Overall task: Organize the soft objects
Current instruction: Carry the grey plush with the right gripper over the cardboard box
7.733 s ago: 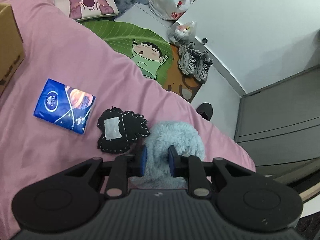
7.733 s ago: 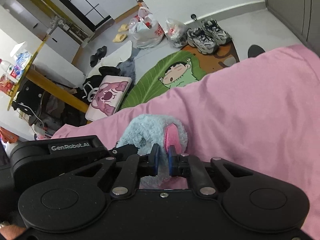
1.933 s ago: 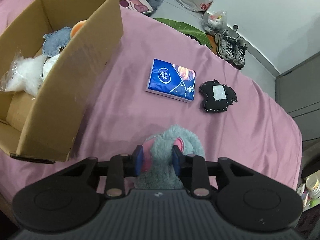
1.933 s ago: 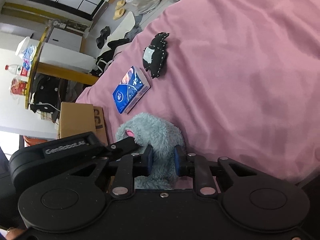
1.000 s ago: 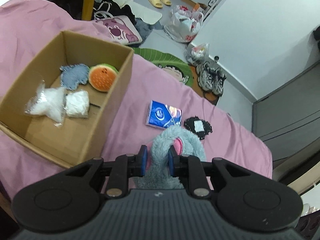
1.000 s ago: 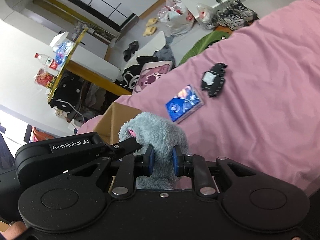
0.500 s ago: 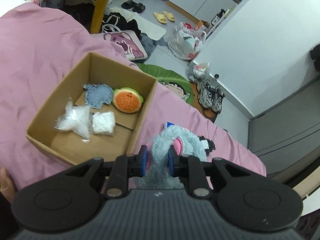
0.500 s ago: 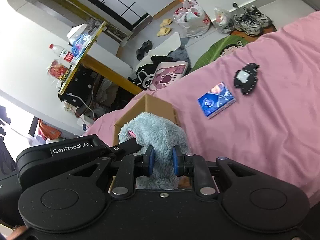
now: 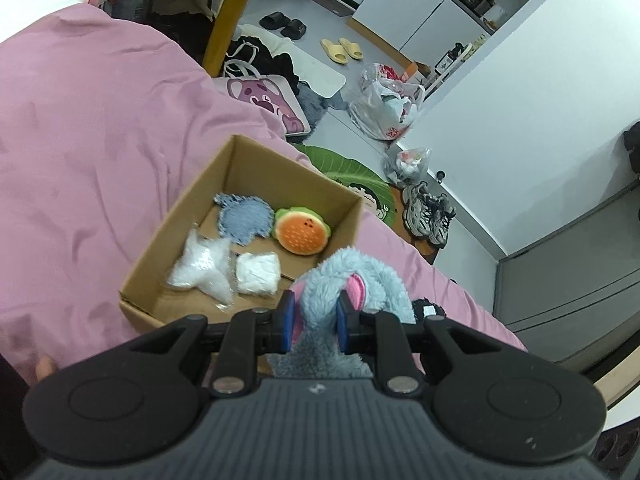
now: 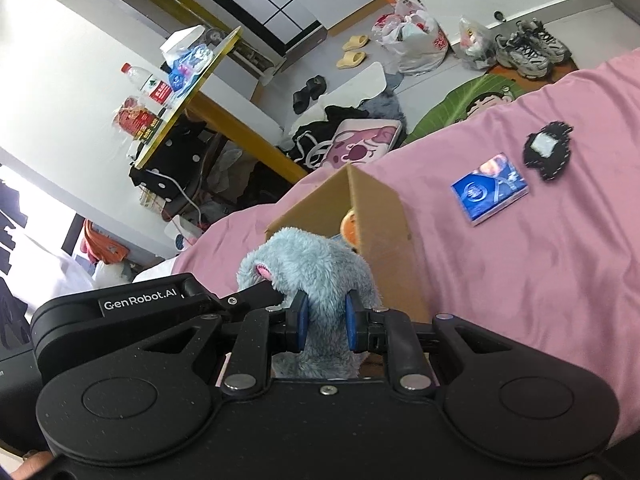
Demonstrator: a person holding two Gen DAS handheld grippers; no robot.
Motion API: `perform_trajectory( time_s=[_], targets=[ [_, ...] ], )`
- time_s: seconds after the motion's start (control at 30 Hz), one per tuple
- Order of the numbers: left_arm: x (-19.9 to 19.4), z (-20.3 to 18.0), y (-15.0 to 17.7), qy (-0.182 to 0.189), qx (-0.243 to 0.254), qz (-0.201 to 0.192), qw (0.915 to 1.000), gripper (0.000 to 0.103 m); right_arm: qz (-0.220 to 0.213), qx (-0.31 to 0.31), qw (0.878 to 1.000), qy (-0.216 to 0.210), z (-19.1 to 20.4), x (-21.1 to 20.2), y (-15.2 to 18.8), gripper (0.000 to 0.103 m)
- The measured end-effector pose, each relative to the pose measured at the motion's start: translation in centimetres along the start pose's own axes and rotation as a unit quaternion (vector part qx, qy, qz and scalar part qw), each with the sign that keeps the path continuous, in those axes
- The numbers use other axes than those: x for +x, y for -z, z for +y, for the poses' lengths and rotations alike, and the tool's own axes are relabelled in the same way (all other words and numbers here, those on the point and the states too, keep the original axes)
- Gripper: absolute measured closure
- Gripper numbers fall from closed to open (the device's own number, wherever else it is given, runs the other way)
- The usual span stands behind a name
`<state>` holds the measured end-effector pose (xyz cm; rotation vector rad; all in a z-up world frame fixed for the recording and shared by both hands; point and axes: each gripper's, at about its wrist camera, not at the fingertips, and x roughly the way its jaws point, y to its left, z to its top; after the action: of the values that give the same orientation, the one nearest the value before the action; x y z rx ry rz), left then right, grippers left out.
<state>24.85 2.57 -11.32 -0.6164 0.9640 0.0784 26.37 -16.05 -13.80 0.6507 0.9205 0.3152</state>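
Both grippers are clamped on one grey-blue plush toy [image 9: 352, 280], and I see it pinched from two sides. In my left wrist view, going left to right, the cardboard box [image 9: 176, 248] sits open on the pink bedspread [image 9: 80, 152] with a clear plastic packet [image 9: 204, 268], a white pad [image 9: 258, 274], a denim patch [image 9: 244, 220] and an orange plush burger [image 9: 300, 232] inside. Just right of the box's near corner, my left gripper [image 9: 316, 320] has its jaws narrowed on the plush; fur fills the gap between the blue pads, and a pink-lined ear [image 9: 356, 288] pokes out against the right pad.

In my right wrist view, the left gripper's body [image 10: 140, 304] comes in from the left and meets the plush [image 10: 316, 268] at its left side. My right gripper [image 10: 324, 324] has its jaws squeezing the toy's lower part, the bulk of it rising above the pads in front of the box [image 10: 380, 216]. Farther right on the bedspread [image 10: 520, 280] lie a blue tissue pack [image 10: 490, 188] and, beside it, a black stitched patch [image 10: 548, 150].
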Motion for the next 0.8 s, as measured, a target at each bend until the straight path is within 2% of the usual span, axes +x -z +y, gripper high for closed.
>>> perform_trajectory(
  time_s=[0.43, 0.8],
  targets=[
    [-0.3, 5.7, -2.1, -0.007, -0.055, -0.004, 0.9985, 0.083, 0.037, -0.036, 0.999, 0.005, 4.0, 3.9, 1.2, 0.085],
    [2.3, 6.8, -3.4, 0.000, -0.067, 0.017, 0.9976, 0.083, 0.049, -0.043, 0.997, 0.035, 4.0, 6.0, 0.3, 0.084]
  ],
)
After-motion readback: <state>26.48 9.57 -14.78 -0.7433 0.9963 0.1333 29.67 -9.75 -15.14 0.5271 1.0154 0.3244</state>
